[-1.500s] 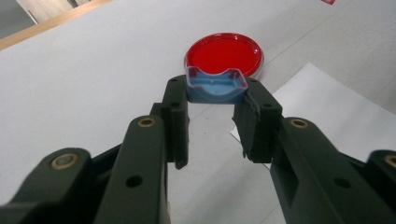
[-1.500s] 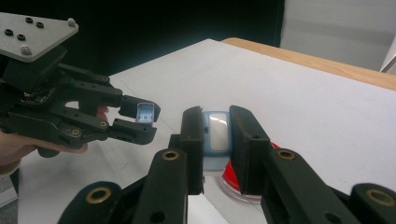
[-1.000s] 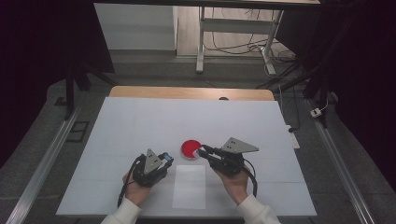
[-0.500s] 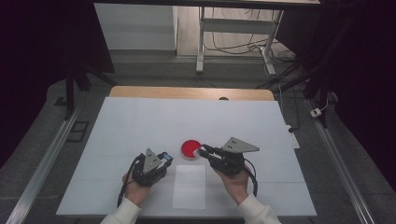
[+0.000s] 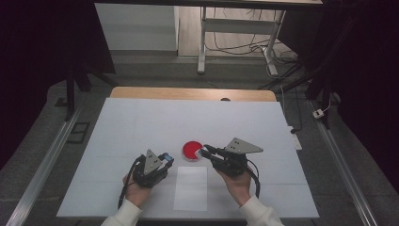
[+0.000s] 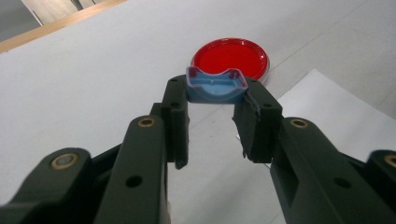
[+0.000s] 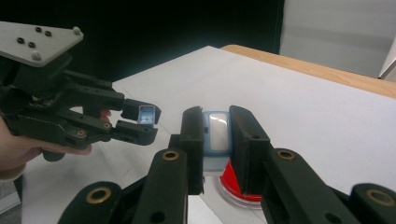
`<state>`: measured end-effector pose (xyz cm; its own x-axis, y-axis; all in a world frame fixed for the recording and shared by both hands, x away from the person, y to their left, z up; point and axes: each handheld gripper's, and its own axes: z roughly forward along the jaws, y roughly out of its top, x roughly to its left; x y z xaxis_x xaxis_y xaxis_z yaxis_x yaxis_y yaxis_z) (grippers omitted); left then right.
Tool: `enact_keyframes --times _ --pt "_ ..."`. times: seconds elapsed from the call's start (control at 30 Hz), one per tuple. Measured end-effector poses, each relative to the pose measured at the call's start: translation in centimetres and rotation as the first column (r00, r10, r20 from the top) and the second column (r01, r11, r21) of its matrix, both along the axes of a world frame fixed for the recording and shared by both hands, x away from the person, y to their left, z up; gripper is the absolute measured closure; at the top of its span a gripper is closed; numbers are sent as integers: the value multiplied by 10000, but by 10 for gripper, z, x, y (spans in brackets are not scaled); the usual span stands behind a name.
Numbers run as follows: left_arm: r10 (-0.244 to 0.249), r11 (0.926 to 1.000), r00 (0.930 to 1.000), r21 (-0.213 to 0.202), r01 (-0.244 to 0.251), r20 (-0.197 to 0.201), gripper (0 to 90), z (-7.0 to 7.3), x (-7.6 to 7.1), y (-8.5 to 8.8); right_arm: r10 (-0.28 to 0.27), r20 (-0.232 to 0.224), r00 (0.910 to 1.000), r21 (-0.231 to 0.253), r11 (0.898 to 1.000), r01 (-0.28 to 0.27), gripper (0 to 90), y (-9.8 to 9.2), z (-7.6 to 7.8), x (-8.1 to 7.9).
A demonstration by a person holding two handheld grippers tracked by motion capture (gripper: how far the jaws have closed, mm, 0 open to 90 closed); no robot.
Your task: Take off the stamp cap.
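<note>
White table [image 5: 141, 122]: red dish [image 5: 192, 150] near centre, white sheet [image 5: 190, 188] nearer. Left gripper [image 5: 165, 157] left of dish; right gripper [image 5: 205, 151] at its right edge.

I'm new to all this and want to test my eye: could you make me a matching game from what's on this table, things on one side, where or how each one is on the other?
Things:
1. red round dish
2. white sheet
3. small blue cap
4. pale blue piece

Places or states:
A. clamped in the right gripper
B. lying flat at the table's near edge, between the two hands
C. clamped in the left gripper
D. resting on the table just beyond both grippers

Pairs: 1-D, 2-B, 3-C, 4-A
</note>
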<state>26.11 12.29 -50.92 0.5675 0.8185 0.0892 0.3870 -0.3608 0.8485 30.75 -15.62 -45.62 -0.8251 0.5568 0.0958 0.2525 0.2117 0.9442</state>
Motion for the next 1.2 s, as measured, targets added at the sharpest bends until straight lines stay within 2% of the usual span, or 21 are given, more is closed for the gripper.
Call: enact_keyframes --times 0.33,0.6,0.93,1.2 --pt "20 10000 10000 -84 -20 -12 659 0 0 0 224 35 9997 182 9996 -224 751 5 6 -1" --pt "-18 10000 10000 -88 18 -2 659 1 0 0 197 110 9997 127 9997 -199 751 9 9 4" --pt "-54 9999 10000 -84 54 -47 659 0 0 -2 -11 -43 10000 -388 9992 10 751 19 1 25" --pt "-57 9999 10000 -95 57 -63 659 1 -1 -2 -239 -264 9994 -534 9983 225 751 22 -6 42"
